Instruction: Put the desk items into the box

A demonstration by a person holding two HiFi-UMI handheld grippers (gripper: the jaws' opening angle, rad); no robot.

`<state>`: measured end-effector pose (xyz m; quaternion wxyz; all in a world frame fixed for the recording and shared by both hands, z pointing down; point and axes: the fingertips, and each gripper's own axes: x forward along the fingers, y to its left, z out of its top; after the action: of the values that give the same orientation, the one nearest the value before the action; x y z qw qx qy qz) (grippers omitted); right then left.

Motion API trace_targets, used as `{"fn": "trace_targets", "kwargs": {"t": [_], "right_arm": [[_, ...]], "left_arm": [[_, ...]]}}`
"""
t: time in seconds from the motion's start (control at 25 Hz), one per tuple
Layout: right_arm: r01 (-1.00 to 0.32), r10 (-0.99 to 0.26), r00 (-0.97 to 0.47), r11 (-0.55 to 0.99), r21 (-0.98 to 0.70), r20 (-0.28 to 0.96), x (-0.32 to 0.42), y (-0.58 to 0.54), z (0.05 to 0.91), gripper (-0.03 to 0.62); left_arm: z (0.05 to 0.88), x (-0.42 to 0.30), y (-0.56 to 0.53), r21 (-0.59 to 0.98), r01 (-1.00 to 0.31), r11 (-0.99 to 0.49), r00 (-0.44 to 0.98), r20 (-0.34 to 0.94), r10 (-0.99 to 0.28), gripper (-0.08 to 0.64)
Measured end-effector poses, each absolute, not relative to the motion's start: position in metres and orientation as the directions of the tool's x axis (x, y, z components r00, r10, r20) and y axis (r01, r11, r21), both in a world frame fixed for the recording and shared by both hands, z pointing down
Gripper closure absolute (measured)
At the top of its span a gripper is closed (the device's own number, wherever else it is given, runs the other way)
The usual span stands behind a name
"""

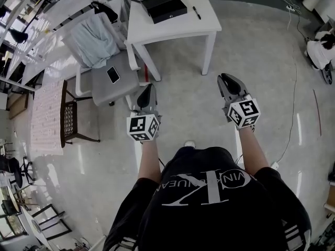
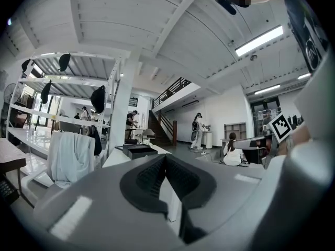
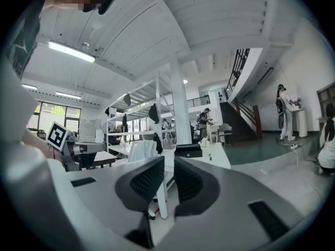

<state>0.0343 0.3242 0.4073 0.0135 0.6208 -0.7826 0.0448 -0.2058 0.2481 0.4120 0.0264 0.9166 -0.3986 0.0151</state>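
White table (image 1: 172,27) stands far on the grey floor (image 1: 261,61), black box (image 1: 165,6) on it. Left gripper (image 1: 148,88) fingers closed, right gripper (image 1: 226,79) fingers slightly apart, both empty.

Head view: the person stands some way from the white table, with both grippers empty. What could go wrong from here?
1. The pen is thin and lies near the right edge of the white table; a poor pinch might push it off.
2. The phone lies flat on the seat of the chair, not on the table, so it may be overlooked or be hard to pinch.
3. The black box looks closed; it may need opening first.
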Motion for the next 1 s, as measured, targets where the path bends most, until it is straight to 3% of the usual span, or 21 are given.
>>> {"fn": "trace_targets", "kwargs": {"t": [0.44, 1.0], "right_arm": [[-0.985, -0.982, -0.165, 0.160, -0.061, 0.090, 0.063, 0.268, 0.419, 0.575], [-0.976, -0.970, -0.214, 0.208, -0.059, 0.119, 0.116, 0.116, 0.424, 0.575]], "left_arm": [[0.426, -0.192, 0.181, 0.100, -0.722, -0.685, 0.691, 0.047, -0.721, 0.549], [0.428, -0.137, 0.042, 0.072, -0.745, -0.663, 0.667, 0.069, -0.742, 0.549]]}}
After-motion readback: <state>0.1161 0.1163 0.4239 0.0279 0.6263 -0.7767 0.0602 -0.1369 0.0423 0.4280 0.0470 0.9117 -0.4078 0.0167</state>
